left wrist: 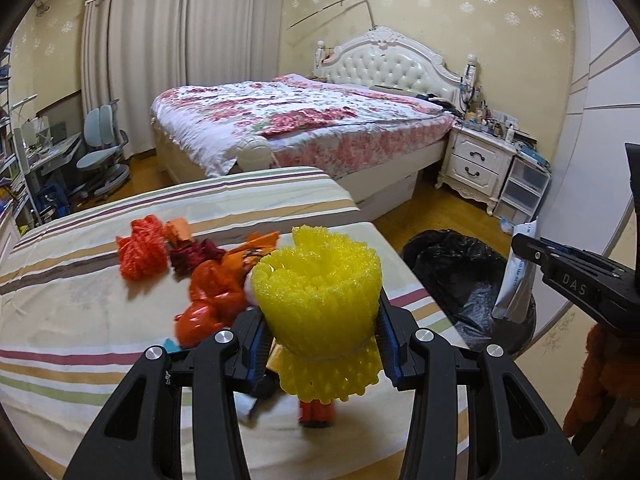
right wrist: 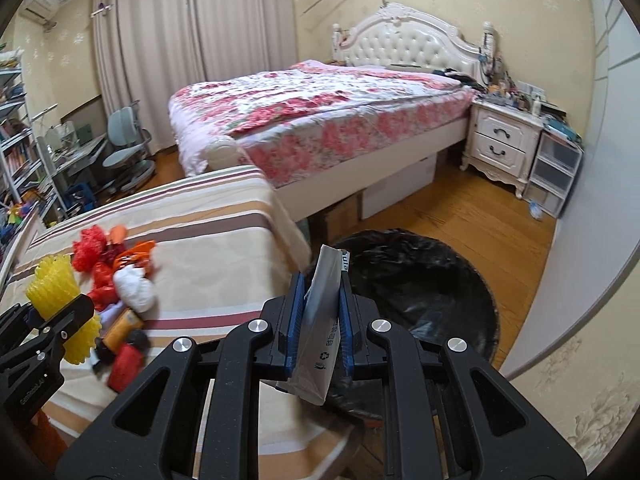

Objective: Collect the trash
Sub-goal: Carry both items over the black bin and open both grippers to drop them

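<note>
both grippers are loaded and look to be on the carry step toward the black-lined bin [right wrist: 420,300]. the left gripper [left wrist: 320,320] pinches a yellow foam net [left wrist: 318,292] between its pads, with the striped cloth [left wrist: 80,320] under it and the bin ahead and to its right. the right gripper [right wrist: 320,320] is pressed tight on a flat grey packet [right wrist: 320,320], the bin mouth just beyond its fingertips. next, i'd judge, each needs to get over the opening before letting go. the right view shows the leftover pile [right wrist: 120,300] behind and left of it, including a white wad [right wrist: 134,290] that the left view mostly hides behind the net.
</note>
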A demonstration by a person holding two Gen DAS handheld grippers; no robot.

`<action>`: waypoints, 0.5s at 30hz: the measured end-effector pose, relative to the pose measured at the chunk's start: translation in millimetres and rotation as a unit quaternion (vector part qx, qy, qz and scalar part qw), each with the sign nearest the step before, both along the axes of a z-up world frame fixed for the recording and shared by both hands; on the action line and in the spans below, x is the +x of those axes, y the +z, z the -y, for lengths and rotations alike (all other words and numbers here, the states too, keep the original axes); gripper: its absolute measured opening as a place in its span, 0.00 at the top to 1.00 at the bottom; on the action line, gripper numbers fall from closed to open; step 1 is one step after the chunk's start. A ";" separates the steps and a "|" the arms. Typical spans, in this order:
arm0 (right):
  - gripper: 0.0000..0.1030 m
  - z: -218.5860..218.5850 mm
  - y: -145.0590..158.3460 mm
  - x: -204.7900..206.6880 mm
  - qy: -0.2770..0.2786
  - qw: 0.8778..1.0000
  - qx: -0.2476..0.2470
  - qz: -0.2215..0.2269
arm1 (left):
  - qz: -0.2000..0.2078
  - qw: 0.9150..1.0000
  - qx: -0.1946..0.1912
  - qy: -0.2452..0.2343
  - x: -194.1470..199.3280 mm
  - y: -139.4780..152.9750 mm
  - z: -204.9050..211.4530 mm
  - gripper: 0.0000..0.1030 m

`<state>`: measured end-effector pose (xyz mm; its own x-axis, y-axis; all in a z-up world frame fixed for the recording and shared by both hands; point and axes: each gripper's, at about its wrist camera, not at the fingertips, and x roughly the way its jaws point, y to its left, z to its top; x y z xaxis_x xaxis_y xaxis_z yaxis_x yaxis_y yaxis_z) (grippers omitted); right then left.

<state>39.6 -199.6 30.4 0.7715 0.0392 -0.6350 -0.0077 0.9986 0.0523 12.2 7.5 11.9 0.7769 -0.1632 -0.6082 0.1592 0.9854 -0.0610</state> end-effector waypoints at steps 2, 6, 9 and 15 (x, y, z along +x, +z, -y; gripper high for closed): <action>0.84 12.3 -6.0 6.1 -0.009 1.000 0.001 -0.005 | -0.001 1.000 0.003 -0.012 8.4 -3.1 16.6 0.56; 0.84 32.2 -15.2 16.8 -0.024 1.000 -0.003 -0.013 | -0.007 0.999 0.012 -0.035 28.2 -10.9 47.1 0.56; 0.84 44.8 -20.9 23.4 -0.031 0.999 -0.003 -0.020 | -0.013 0.999 0.018 -0.048 42.5 -17.7 68.6 0.56; 0.84 64.8 -33.4 39.2 -0.040 0.998 0.010 -0.040 | -0.024 0.997 0.032 -0.069 64.6 -29.7 100.4 0.56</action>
<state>78.9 -264.3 -3.0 0.7197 -0.0069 -0.6942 0.0768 0.9946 0.0698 76.9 -92.9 -17.8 0.7192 -0.2262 -0.6569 0.2915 0.9565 -0.0102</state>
